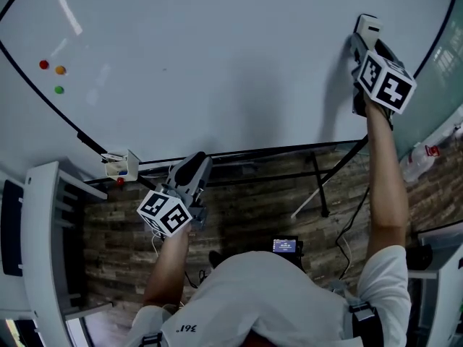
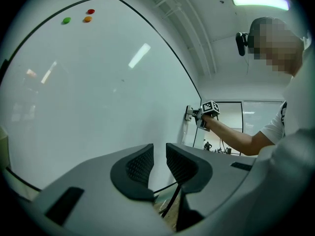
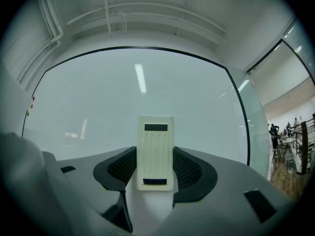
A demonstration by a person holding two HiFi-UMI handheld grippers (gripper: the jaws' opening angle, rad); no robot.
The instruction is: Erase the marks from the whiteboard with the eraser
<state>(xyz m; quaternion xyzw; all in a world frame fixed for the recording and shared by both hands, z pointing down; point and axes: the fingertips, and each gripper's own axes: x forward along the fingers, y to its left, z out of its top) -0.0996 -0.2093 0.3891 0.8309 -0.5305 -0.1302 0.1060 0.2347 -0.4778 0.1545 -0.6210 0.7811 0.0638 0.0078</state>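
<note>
One eraser (image 3: 155,146) in R tool (image 3: 155,168), on whiteboard (image 3: 108,97).

White black-edged whiteboard (image 1: 217,56); red, orange, green dots (image 1: 60,70); cream ribbed eraser (image 3: 155,151) with two black bars.

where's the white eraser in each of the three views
Head view: white rectangular plastic eraser upper right, in the right gripper's tongs, on the whiteboard.
Left gripper view: small, right of centre, against the board.
Right gripper view: centre, between the tongs.
Shared landmark: red, orange and green dots at the board's left.
</note>
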